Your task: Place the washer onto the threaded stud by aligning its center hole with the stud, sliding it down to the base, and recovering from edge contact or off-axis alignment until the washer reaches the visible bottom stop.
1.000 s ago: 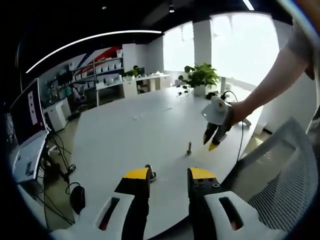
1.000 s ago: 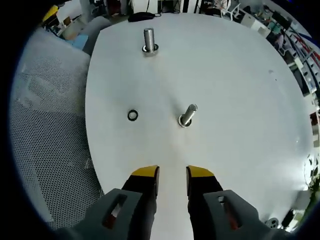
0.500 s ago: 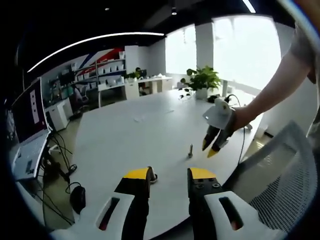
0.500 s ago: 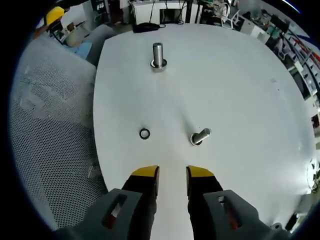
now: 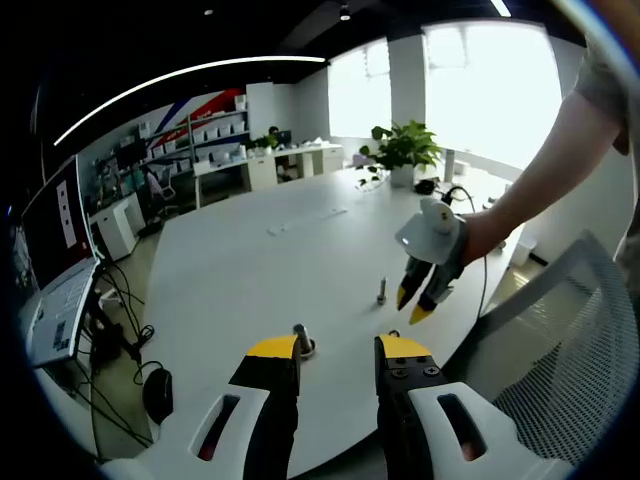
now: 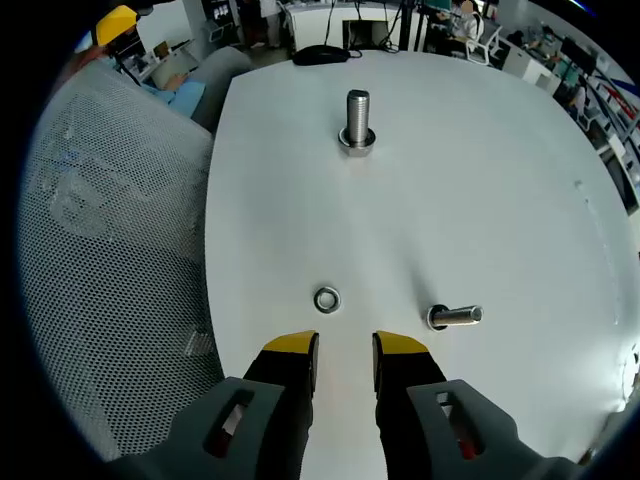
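The right gripper point(image 6: 345, 345) has dropped closer over the last second: in the right gripper view the small flat silver steel washer point(image 6: 326, 298) has slid from mid-picture down to just above the yellow-tipped jaws, at about 11 o'clock from the tips, lying flat on the big white oval counter point(image 6: 500, 180) and not yet touched. The jaws stand at a narrow gap with nothing between them, so my read is that this is the approach to the pick, and the gap looks barely enough for the washer. Just beside the washer at 3 o'clock is the near threaded steel stud point(image 6: 455, 316), which looks tipped over in this fisheye view but stands upright in the left gripper view point(image 5: 381, 291), so trust that one. A second, thicker threaded steel bolt point(image 6: 358, 120) stands well apart at 12 o'clock. In the left gripper view the left gripper point(image 5: 338, 350) hangs low at the counter edge, jaws narrowly apart and empty, with the thicker bolt point(image 5: 300, 340) just beyond its tips, while the right gripper point(image 5: 416, 300) reaches in near the stud. Room is decent: open white counter to the right and ahead, but the counter edge and a grey mesh office chair back point(image 6: 110, 250) sit close on the left at 9 o'clock.
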Demonstrator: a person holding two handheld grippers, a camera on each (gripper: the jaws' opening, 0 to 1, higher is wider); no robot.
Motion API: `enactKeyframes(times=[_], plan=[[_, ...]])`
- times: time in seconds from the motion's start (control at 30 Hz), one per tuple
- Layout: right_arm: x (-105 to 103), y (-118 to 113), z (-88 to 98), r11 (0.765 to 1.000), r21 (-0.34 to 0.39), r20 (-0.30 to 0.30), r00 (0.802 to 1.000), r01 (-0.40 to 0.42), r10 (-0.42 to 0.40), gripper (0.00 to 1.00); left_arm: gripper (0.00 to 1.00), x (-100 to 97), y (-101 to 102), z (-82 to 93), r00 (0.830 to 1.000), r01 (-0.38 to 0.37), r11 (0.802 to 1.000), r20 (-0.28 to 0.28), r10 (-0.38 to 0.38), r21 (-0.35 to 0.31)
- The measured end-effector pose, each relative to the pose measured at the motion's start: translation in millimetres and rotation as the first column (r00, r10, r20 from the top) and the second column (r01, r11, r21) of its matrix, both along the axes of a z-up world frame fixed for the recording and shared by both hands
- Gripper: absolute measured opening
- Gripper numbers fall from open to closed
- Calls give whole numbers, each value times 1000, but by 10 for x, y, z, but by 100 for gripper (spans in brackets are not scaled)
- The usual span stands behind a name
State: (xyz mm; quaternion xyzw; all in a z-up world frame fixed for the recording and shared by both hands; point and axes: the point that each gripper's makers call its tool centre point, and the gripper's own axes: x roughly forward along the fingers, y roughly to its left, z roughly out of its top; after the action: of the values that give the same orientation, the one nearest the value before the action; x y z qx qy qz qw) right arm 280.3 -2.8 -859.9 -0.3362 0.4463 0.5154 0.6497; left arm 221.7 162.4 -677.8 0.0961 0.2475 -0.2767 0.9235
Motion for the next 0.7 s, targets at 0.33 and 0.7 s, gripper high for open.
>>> enactKeyframes(times=[0.33,0.7], plan=[[-63,149,-117,999,-17,-14,999,-41,41,24,27,15,32,6,1000,-14,1000,-1,14,-5],[-62,155,-169,997,-35,-13,998,-70,69,23,27,32,48,31,1000,-25,999,2,25,-26]])
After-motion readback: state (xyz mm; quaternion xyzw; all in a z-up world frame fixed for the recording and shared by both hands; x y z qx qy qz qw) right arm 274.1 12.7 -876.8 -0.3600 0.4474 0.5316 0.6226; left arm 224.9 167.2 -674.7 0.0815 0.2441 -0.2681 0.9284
